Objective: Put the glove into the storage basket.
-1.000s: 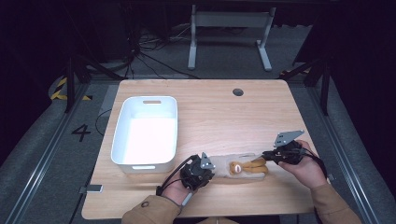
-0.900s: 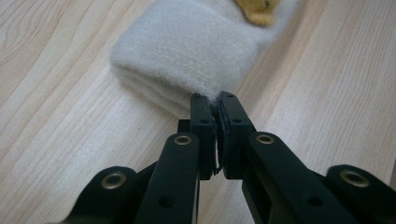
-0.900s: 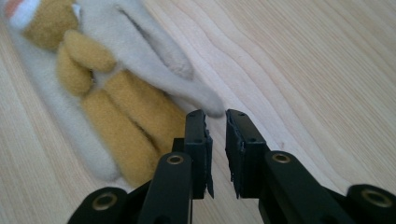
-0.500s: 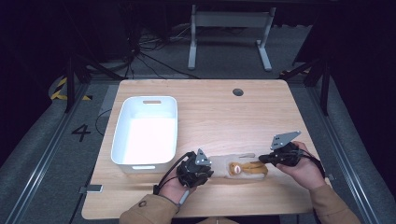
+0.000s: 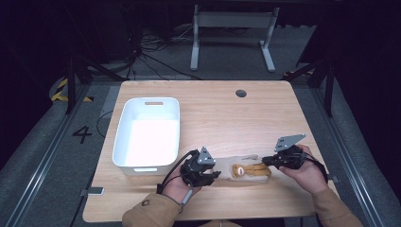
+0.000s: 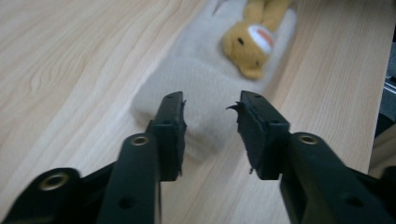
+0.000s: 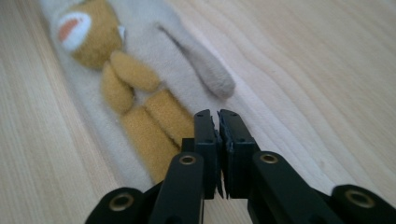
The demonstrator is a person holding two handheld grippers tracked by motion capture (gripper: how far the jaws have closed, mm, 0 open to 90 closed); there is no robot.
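High view: a plush sock (image 5: 246, 169) lies flat on the table (image 5: 227, 118) near the front edge. Right tool (image 5: 267, 161) pinches its end, anchoring it; left tool (image 5: 215, 175) has just been opening, jaws apart around the cuff.

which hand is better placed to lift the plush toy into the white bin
Probably left: its tongs stand open, just opened, around the plush toy end nearest the white bin. Right tongs look shut at the far end.

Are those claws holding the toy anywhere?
Left gripper: nothing, its jaws just opened astride the toy's end. Right gripper: nearly shut, just easing open, at the other end; hold unclear.
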